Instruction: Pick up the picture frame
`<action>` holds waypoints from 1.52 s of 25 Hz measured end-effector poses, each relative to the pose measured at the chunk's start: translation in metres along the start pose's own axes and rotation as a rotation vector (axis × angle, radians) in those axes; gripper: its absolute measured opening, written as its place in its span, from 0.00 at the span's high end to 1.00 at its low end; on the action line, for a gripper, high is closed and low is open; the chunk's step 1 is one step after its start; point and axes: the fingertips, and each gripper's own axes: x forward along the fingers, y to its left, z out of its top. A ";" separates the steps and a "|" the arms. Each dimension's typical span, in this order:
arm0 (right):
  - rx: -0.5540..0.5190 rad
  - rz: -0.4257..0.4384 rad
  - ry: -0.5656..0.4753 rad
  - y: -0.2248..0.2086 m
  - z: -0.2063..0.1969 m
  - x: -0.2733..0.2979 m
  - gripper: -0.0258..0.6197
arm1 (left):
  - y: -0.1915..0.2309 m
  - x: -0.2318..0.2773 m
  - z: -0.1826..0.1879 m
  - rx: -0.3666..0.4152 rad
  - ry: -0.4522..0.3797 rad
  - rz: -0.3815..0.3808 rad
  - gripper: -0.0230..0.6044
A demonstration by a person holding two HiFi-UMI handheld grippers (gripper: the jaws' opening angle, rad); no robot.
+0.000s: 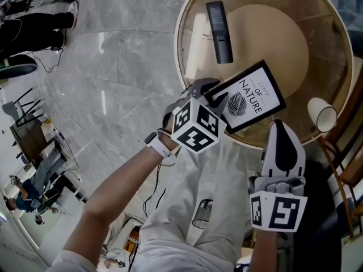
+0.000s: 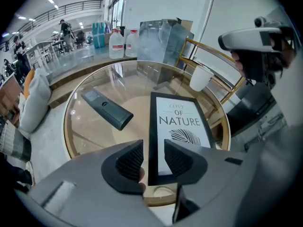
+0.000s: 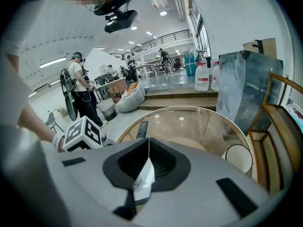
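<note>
The black rectangular picture frame with a white leaf print (image 1: 249, 98) lies flat near the rim of the round glass table (image 1: 320, 27). The left gripper (image 1: 211, 94) is nearer. Its jaws stand apart, straddling the frame's near left edge without pressing it, and the frame's long axis runs away from them. The right gripper (image 1: 281, 128) hovers beside the frame, jaws closed and empty.
</note>
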 end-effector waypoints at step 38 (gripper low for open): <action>0.003 -0.014 -0.024 0.007 0.000 -0.030 0.95 | 0.003 0.009 -0.017 -0.112 0.127 -0.095 0.86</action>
